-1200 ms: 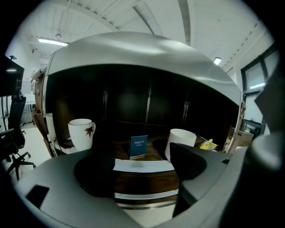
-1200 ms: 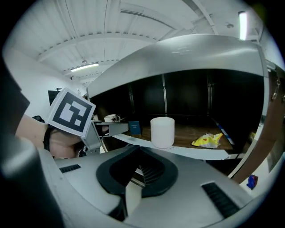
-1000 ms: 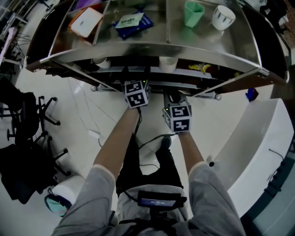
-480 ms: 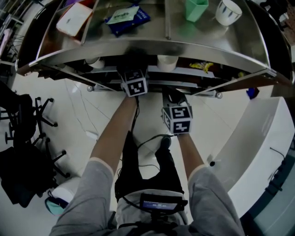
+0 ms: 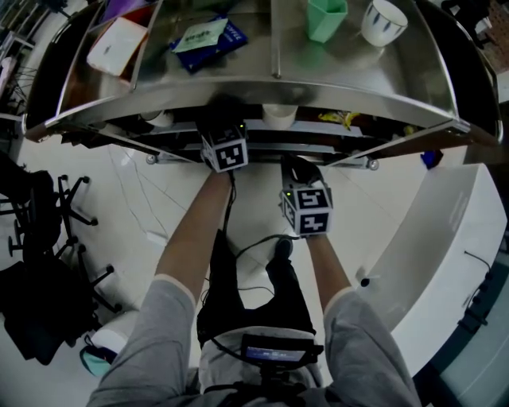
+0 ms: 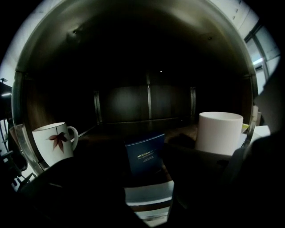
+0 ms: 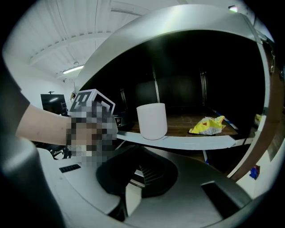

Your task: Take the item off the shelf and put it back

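A small dark blue box (image 6: 144,155) stands upright on the dark lower tier of the metal shelf (image 5: 350,97). My left gripper (image 6: 147,180) reaches into that tier. The box sits between its dark jaws, which are closing on either side of it, and I see no firm press. In the head view only the left gripper's marker cube (image 5: 224,151) shows, because the jaws are hidden under the upper tier. My right gripper (image 7: 125,196) hangs back in front of the shelf, shut and empty, and its cube (image 5: 307,209) sits lower right.
On the lower tier a white mug with a red leaf (image 6: 54,142) stands left of the box, with a plain white cup (image 6: 219,132) to its right and a yellow packet (image 7: 208,125) beyond. The top tier holds a green cup (image 5: 324,17), a white mug (image 5: 380,21), a blue packet (image 5: 204,35) and a white box (image 5: 118,46).
The left gripper has pushed forward and up under the shelf's upper tier, so its jaws are now hidden in the head view. The right gripper has barely moved.
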{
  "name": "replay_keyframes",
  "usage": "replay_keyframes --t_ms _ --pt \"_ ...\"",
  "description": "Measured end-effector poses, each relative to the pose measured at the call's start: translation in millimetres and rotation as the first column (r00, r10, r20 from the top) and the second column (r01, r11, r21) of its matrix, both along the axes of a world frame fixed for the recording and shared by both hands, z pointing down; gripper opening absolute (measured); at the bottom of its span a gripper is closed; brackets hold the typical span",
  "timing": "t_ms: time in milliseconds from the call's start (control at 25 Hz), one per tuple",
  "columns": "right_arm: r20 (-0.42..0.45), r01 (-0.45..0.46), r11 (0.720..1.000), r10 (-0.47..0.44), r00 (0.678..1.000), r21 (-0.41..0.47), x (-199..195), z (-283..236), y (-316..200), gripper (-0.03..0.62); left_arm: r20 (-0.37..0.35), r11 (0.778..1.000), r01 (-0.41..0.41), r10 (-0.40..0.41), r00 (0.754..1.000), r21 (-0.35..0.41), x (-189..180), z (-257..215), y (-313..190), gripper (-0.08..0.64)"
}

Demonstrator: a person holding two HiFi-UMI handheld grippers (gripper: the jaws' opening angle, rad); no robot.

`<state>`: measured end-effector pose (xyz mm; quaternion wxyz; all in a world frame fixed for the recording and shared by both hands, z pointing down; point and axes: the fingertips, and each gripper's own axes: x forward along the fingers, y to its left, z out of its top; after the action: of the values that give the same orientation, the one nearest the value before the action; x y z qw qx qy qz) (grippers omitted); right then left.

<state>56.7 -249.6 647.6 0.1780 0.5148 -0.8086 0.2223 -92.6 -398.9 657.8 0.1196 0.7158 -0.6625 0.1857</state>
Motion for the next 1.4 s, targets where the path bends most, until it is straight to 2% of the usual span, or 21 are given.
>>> replay_keyframes --t_ms 400,600,1080,1400 --pt "0.004 -0.001 1.0 0.001 1.0 -0.002 -2 -1 6 0.009 0.022 0.999 -0.033 0.032 0.999 0.017 3 -9 9 0.268" --pt "-0.014 0.007 1.0 -0.007 1.0 0.007 -1 -16 11 0.009 -0.007 0.998 -0.048 0.048 0.999 0.043 -1 -33 25 0.268" --pt "-0.026 0.027 0.999 -0.027 0.999 0.029 -7 -91 45 0.009 -0.046 0.988 -0.154 0.154 0.987 0.011 -5 -110 124 0.268" --pt "-0.018 0.092 0.994 -0.092 0.996 0.057 -25 -134 78 0.009 -0.045 0.975 -0.217 0.215 0.976 -0.043 -18 -142 192 0.268"
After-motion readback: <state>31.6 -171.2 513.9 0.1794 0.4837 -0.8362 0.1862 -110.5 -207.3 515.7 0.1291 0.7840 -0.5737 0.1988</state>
